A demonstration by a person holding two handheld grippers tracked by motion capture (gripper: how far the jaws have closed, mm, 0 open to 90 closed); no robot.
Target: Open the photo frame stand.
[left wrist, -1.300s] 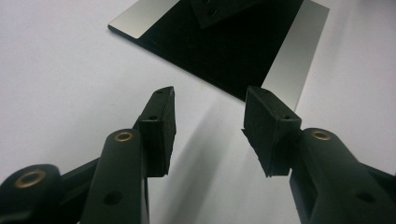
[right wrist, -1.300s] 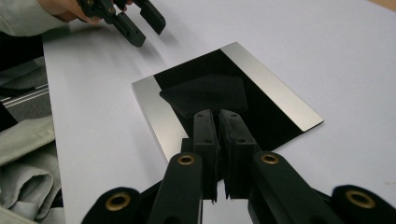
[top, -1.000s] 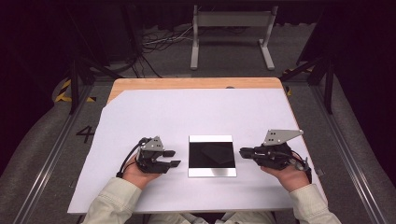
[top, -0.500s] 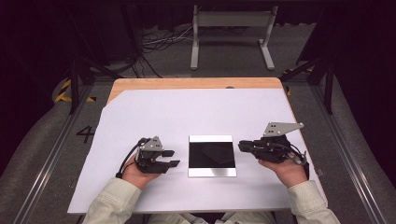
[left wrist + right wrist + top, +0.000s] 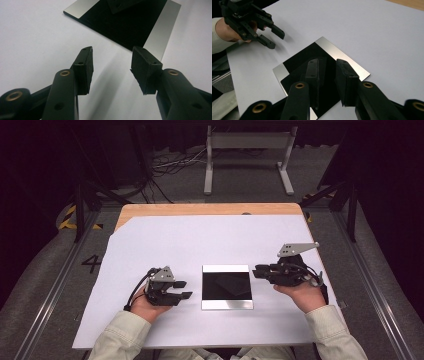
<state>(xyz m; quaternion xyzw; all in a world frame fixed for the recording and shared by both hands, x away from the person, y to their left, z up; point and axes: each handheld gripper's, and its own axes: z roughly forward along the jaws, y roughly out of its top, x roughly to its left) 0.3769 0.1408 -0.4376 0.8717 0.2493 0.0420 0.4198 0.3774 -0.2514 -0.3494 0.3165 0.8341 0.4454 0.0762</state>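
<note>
A black glossy square plate (image 5: 227, 287) with silver strips along two edges lies flat on the white sheet (image 5: 200, 240) near the front. My left gripper (image 5: 187, 289) rests just left of the plate, open, its jaws pointing at it with nothing between them (image 5: 111, 53). My right gripper (image 5: 256, 271) hovers at the plate's right edge, pointing left over it. Its jaws have just been opening and stand a little apart over the plate (image 5: 304, 57), with nothing between them (image 5: 327, 62). Beyond the plate in the right gripper view is the left gripper (image 5: 276, 40).
The white sheet covers most of a wooden table (image 5: 200, 209). A metal stand (image 5: 247, 142) and cables lie on the floor behind the table. Rails run along both sides of the table.
My right gripper has shifted slightly away from the person and lifted a little, and its jaws have spread apart. The left gripper and the plate have stayed put.
</note>
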